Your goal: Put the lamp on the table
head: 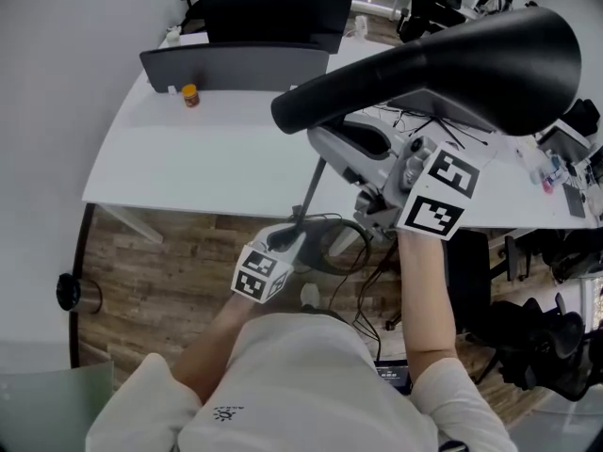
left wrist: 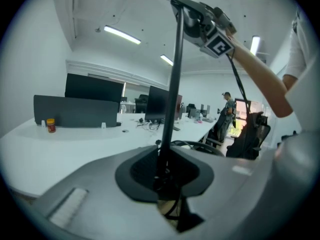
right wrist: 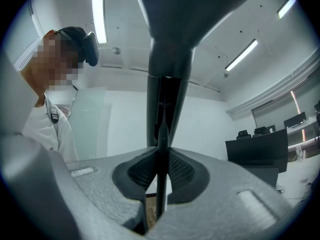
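Two grey two-jaw grippers, each with one black-and-white marker cube, are clenched on one lamp [head: 452,64] with a broad black shade and a thin black pole. Your left gripper [head: 294,235] pinches the pole low down, near your body; in the left gripper view the dark pads [left wrist: 142,171] press on the pole [left wrist: 173,84] from both sides. Your right gripper [head: 325,151] clamps the same pole higher up, just beneath the shade, and in the right gripper view the pole [right wrist: 161,134] runs straight up between the closed jaws into the flared shade [right wrist: 190,9]. You are holding the lamp in the air. Its shade hangs over the near edge of the one long white table [head: 188,158], while its pole slants down over the wooden floor [head: 151,281] between you and that table. On the table stand one small orange-lidded jar [head: 191,95] and one dark grey divider screen [head: 236,64], with one black monitor [head: 273,12] behind it.
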The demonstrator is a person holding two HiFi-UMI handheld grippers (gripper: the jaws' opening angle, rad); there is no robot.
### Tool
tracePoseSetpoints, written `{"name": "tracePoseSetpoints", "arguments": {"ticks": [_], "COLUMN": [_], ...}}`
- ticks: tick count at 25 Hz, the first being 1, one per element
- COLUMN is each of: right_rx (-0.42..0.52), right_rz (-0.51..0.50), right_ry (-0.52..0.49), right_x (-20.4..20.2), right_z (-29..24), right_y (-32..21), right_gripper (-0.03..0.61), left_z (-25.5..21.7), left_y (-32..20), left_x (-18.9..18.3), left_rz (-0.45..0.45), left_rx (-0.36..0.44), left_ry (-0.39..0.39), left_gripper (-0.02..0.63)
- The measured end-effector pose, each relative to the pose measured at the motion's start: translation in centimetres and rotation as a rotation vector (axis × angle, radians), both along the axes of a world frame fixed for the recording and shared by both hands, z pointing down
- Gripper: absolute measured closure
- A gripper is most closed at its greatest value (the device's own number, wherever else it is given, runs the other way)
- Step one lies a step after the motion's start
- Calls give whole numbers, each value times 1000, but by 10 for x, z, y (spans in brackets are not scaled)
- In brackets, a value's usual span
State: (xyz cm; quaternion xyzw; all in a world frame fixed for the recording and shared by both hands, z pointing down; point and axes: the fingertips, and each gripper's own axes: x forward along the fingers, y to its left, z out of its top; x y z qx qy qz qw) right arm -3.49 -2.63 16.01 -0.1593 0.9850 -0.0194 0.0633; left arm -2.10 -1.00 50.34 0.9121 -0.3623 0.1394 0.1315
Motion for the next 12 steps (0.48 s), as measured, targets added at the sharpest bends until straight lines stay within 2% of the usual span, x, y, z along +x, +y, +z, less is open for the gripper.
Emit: {"name": "tracePoseSetpoints", "arguments": {"ticks": [12], "right_rx": [-3], "right_rz": [-43], "right_ry": [-3], "right_x": [29], "right_z": [2], "right_y": [-74], "right_gripper": [546], "left_z": [2], "left_y": [-74], "left_x": [28], "left_rz": [-41], "left_rx": [-2], "left_ry": [-7], "left_gripper": [558]}}
